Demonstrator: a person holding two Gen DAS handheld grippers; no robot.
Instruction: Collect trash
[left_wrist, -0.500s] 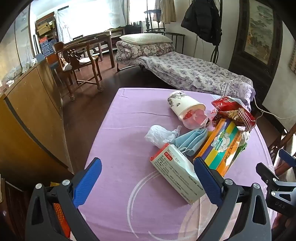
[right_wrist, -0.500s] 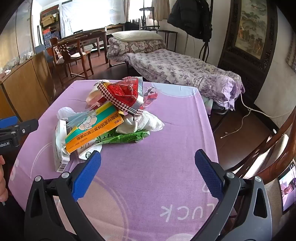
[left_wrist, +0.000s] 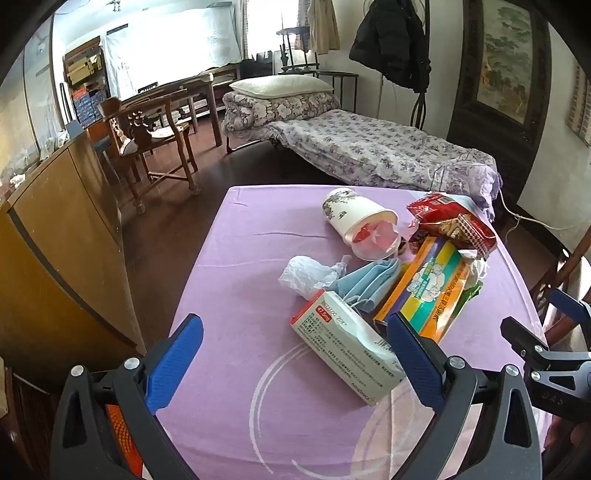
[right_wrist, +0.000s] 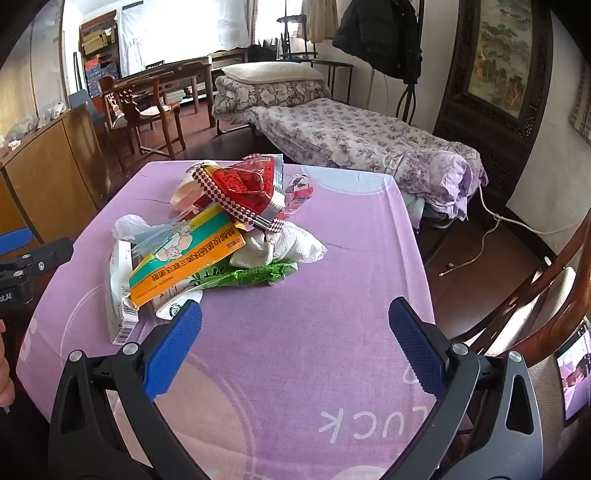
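A heap of trash lies on the purple tablecloth (left_wrist: 236, 280): a white medicine box (left_wrist: 343, 350), a yellow-green box (left_wrist: 428, 291), a blue face mask (left_wrist: 369, 280), a crumpled plastic bag (left_wrist: 306, 273), a tipped paper cup (left_wrist: 354, 221) and a red snack bag (left_wrist: 450, 221). My left gripper (left_wrist: 295, 354) is open and empty, just short of the white box. My right gripper (right_wrist: 295, 343) is open and empty in front of the heap, where the yellow-green box (right_wrist: 184, 258), red snack bag (right_wrist: 243, 192), white tissue (right_wrist: 284, 245) and green wrapper (right_wrist: 251, 275) show.
A wooden cabinet (left_wrist: 62, 236) stands left of the table. A wooden chair (right_wrist: 546, 295) is at the right, with a phone (right_wrist: 574, 373) on it. A bed (left_wrist: 369, 151) and a wooden chair (left_wrist: 155, 136) stand beyond the table.
Both grippers have edged a little closer to the heap. Nothing has been taken hold of.
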